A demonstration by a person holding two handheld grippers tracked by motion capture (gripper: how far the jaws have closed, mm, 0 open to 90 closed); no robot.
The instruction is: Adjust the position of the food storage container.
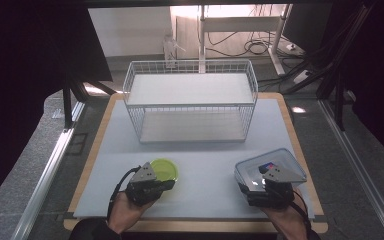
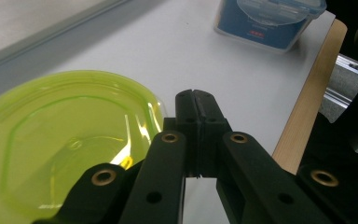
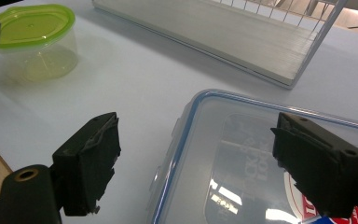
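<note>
While the left tool sits fully closed on nothing beside the green-lidded tub, nearer than the wire rack, the right tool gapes over the clear box, whose long axis runs across the desk, partly hidden.

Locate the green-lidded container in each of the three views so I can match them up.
High view: the green-lidded container sits near the table's front edge, left of centre, just beyond the left tool.
Left gripper view: its green lid takes up the lower left, beside the shut jaws.
Right gripper view: it stands at the top left.
Shared landmark: the clear blue-rimmed box.
</note>
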